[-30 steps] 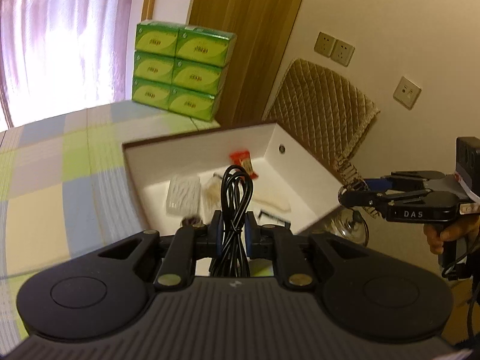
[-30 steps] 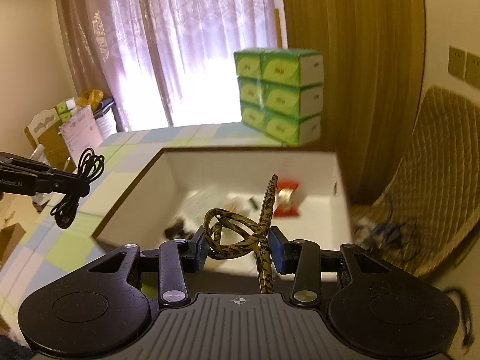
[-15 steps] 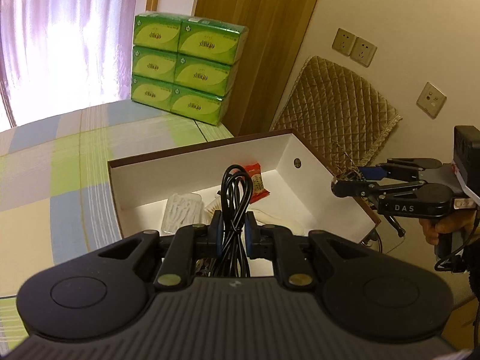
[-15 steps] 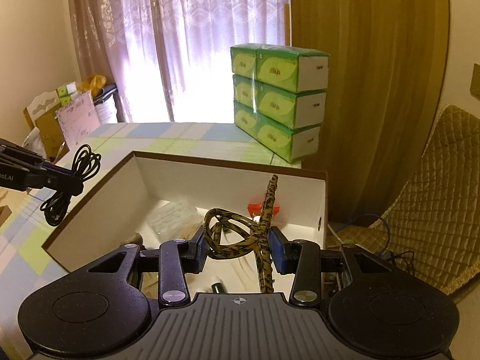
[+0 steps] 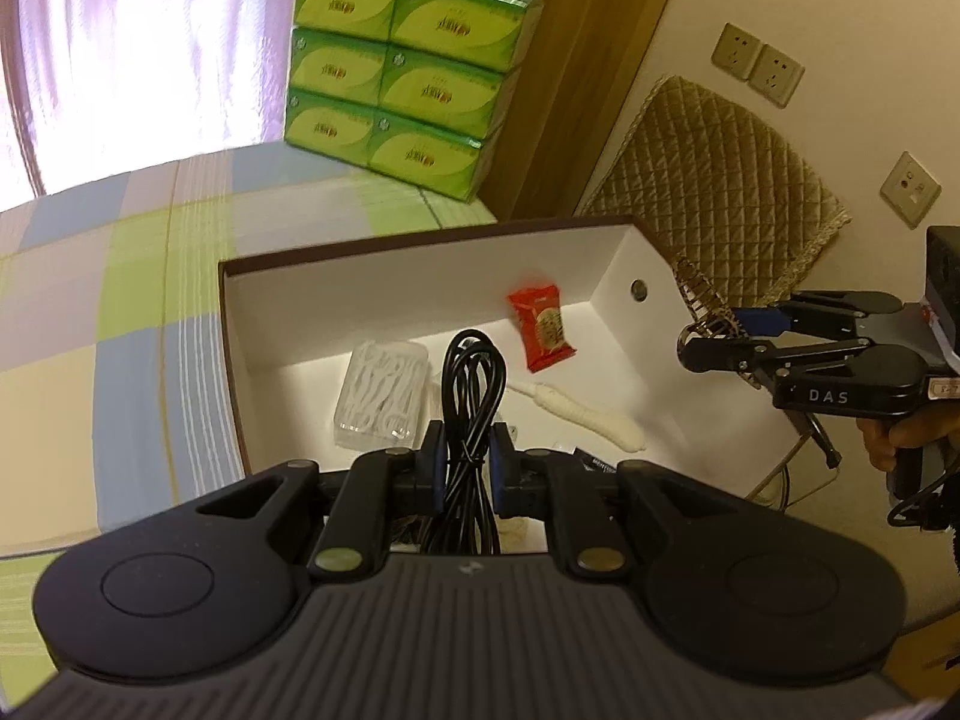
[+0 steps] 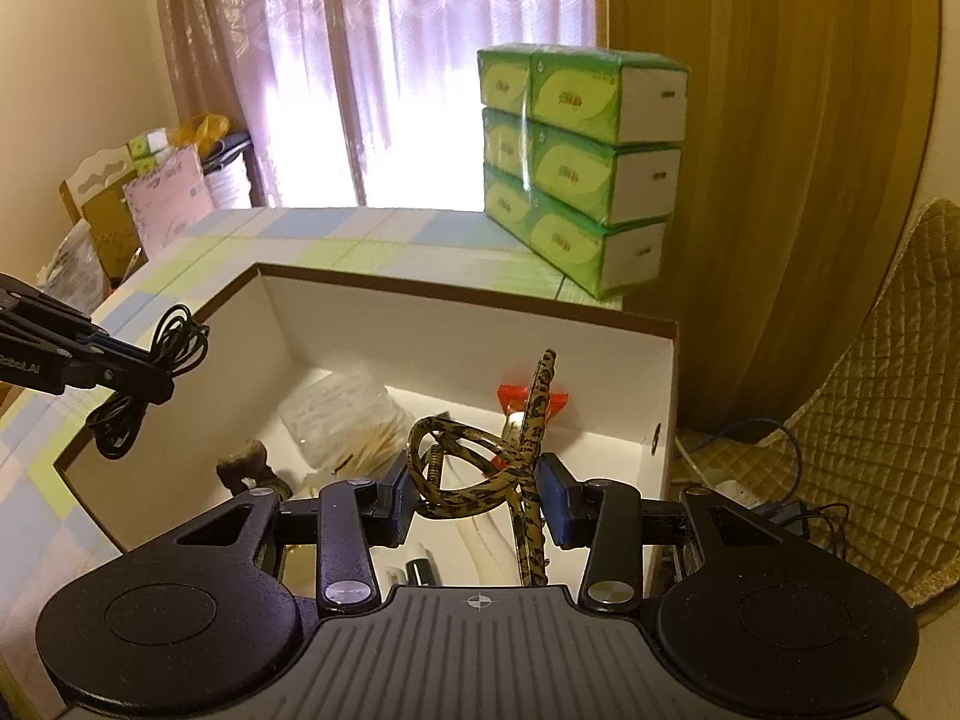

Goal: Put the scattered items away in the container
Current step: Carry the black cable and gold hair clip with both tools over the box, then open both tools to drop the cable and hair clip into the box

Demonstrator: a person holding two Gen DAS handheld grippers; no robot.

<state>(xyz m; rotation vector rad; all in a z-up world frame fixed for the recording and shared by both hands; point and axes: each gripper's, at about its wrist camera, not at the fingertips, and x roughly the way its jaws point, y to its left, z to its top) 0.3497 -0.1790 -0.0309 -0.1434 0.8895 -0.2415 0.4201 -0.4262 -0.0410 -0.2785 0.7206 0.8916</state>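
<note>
In the left wrist view, a coiled black cable (image 5: 469, 420) is being clamped between the narrowed fingers of the left gripper (image 5: 468, 471) above the open white box (image 5: 420, 276), in which a red snack packet (image 5: 540, 330), a clear pack of floss picks (image 5: 381, 390) and a white roll (image 5: 579, 414) are lying. In the right wrist view, a tortoiseshell pair of glasses (image 6: 510, 468) is being held between the closed-in fingers of the right gripper (image 6: 477, 501) over the same box, while green tissue packs (image 6: 582, 162) are being seen stacked behind it on the checked cloth (image 6: 384, 240).

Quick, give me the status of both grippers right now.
Left gripper: shut on the coiled black cable, above the open box.
Right gripper: shut on the tortoiseshell glasses, also over the box.
</note>
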